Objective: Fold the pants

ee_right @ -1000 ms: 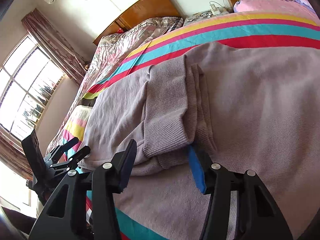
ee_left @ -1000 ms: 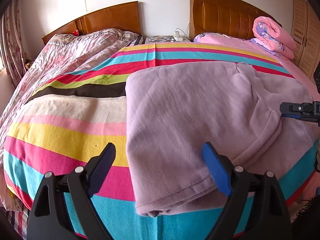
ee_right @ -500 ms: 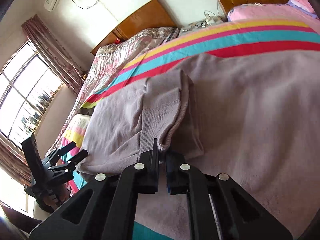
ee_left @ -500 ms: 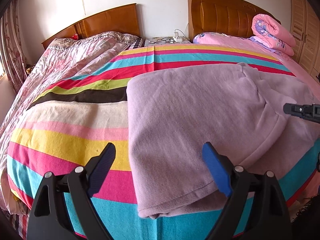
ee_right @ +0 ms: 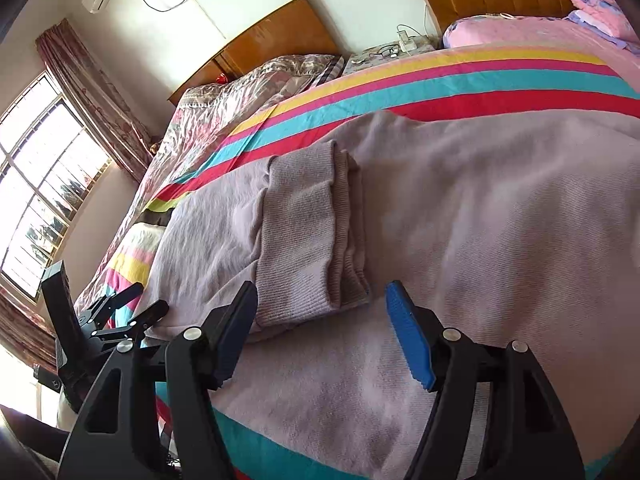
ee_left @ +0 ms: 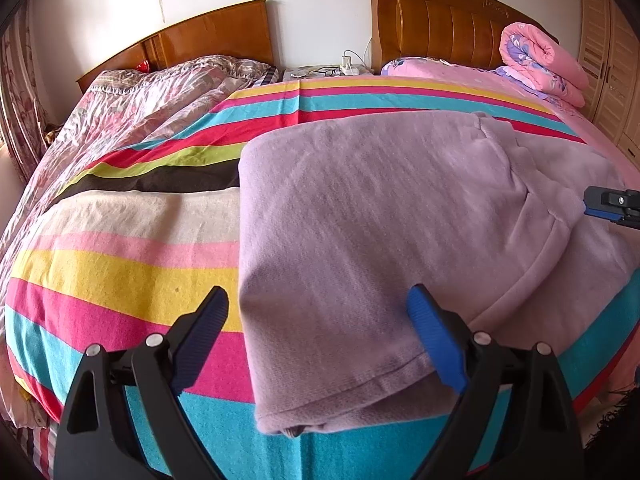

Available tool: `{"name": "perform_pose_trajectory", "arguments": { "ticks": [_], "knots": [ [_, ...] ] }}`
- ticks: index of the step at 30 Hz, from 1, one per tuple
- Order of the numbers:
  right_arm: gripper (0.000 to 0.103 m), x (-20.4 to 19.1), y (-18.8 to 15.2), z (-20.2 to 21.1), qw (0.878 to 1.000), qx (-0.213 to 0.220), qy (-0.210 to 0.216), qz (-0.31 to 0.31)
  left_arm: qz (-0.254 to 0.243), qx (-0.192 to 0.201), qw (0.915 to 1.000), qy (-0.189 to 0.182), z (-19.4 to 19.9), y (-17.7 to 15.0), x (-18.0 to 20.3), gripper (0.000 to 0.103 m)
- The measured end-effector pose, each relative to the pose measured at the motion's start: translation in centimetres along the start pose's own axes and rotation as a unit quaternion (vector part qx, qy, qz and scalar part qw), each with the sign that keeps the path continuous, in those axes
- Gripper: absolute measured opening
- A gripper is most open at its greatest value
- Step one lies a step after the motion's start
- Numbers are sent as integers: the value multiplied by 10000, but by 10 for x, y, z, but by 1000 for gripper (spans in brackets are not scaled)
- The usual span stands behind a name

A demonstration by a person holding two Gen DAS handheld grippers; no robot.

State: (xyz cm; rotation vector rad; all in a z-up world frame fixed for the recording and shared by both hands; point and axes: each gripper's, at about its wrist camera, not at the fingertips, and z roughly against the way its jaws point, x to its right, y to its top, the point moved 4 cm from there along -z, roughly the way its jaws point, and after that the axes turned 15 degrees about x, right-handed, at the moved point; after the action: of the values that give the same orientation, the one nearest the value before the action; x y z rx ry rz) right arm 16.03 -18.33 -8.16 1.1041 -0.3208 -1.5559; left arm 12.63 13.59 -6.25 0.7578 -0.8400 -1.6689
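Lilac pants [ee_left: 380, 216] lie across the striped bedspread [ee_left: 120, 264], centre frame, ribbed cuffs [ee_right: 308, 240] folded onto the body: first fold apparently done, further folds remaining; left gripper [ee_left: 320, 332] released and empty, right gripper [ee_right: 320, 320] jaws just opened, nothing gripped.

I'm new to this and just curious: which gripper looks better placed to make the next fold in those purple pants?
Probably the right gripper: its jaws have just opened, freeing the ribbed cuffs lying directly ahead. The left gripper hangs open over the pants' near corner.
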Motion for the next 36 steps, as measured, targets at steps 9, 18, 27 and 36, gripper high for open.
{"name": "perform_pose_trajectory", "arguments": {
  "ticks": [9, 18, 27, 36],
  "knots": [
    [50, -7, 6, -29, 9962, -518, 693, 53, -38, 148, 9997, 196, 16, 2, -15, 92],
    [13, -20, 23, -18, 9947, -164, 1009, -54, -162, -117, 9996, 220, 58, -20, -43, 92],
    [12, -79, 83, 2, 9905, 406, 1205, 515, -218, -188, 9996, 28, 50, -29, -10, 92],
    [12, -132, 124, 21, 9820, 763, 1242, 1198, -102, -150, 9984, 531, 22, -17, -30, 92]
  ]
}}
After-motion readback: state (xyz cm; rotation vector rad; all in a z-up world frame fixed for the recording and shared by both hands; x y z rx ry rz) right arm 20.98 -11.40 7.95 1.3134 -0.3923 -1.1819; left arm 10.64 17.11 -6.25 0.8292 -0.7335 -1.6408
